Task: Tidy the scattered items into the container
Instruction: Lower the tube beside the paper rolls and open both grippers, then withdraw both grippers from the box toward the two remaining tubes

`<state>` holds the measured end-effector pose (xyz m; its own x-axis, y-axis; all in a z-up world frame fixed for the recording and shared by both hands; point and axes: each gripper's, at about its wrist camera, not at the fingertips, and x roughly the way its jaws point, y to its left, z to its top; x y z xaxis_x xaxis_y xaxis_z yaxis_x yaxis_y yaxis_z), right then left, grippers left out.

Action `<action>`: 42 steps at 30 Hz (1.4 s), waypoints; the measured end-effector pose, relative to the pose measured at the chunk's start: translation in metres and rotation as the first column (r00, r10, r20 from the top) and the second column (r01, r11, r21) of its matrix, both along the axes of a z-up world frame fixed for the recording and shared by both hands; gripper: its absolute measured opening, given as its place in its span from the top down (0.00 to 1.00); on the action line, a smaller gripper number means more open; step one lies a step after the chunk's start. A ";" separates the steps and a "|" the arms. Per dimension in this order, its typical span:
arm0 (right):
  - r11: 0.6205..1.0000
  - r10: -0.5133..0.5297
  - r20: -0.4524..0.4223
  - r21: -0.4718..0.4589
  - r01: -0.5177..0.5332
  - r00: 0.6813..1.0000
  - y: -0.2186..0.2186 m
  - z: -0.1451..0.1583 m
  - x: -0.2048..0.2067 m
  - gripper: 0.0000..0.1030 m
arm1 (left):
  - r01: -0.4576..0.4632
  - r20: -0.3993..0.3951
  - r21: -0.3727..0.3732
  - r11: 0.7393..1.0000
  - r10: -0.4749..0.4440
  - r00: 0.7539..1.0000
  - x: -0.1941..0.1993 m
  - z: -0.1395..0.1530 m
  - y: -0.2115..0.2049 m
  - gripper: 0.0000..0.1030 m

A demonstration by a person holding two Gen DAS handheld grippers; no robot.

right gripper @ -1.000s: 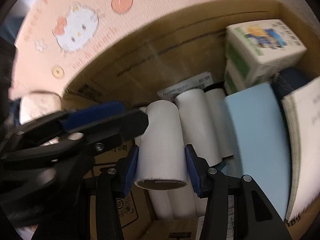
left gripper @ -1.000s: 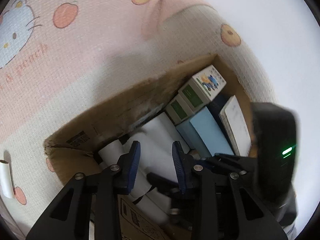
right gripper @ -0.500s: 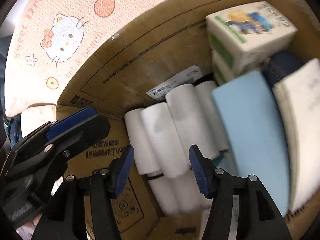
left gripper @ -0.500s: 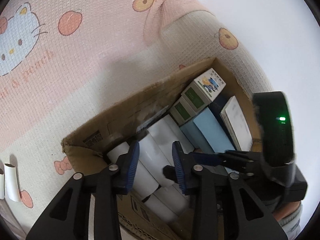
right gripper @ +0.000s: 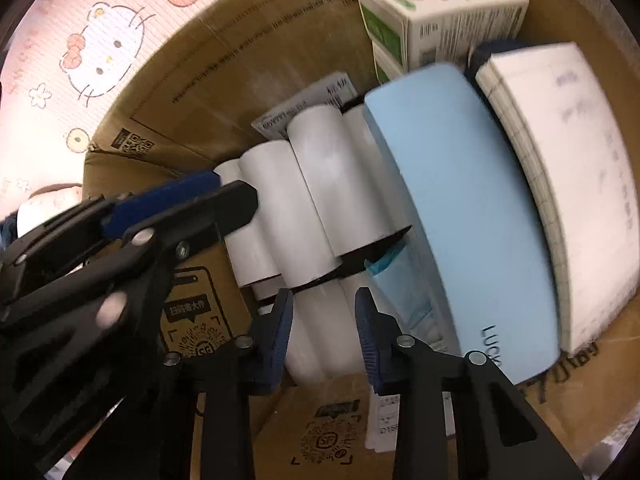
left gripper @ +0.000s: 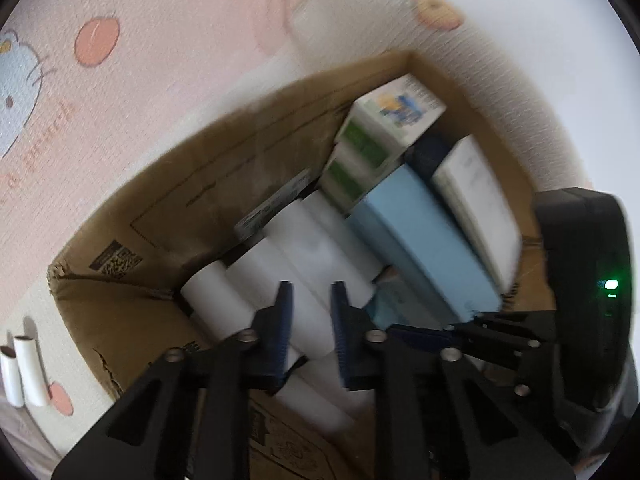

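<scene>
Both grippers, left [left gripper: 311, 312] and right [right gripper: 324, 320], hang released and empty; white rolls [right gripper: 320, 184] lie ahead in the cardboard box [right gripper: 224, 52].

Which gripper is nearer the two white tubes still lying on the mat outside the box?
Left. The left gripper is over the box's end nearest the tubes; the right gripper hovers further inside, by the blue case.

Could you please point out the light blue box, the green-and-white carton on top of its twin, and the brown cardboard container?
light blue box [right gripper: 456, 200]: right wrist view, broad top face.
green-and-white carton [right gripper: 444, 8]: right wrist view, printed top.
brown cardboard container [left gripper: 224, 184]: left wrist view, inner wall.
</scene>
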<state>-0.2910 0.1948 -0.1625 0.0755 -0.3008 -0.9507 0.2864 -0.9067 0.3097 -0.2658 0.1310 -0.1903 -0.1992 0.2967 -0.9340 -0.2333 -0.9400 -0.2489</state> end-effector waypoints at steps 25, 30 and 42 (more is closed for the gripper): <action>0.998 0.000 0.054 0.065 -0.003 0.999 0.006 -0.010 -0.004 0.72 | 0.019 -0.029 0.048 0.999 -0.018 0.999 -0.007 0.027 -0.036 0.80; 1.000 -0.023 -0.006 0.020 0.023 1.000 0.036 0.016 0.002 0.71 | 0.056 -0.030 0.047 0.997 -0.054 0.998 -0.005 0.034 -0.020 0.71; 0.997 -0.063 -0.064 0.044 0.066 0.996 0.073 0.043 0.030 0.72 | 0.071 -0.274 -0.007 0.997 -0.070 0.959 0.024 0.074 -0.017 0.59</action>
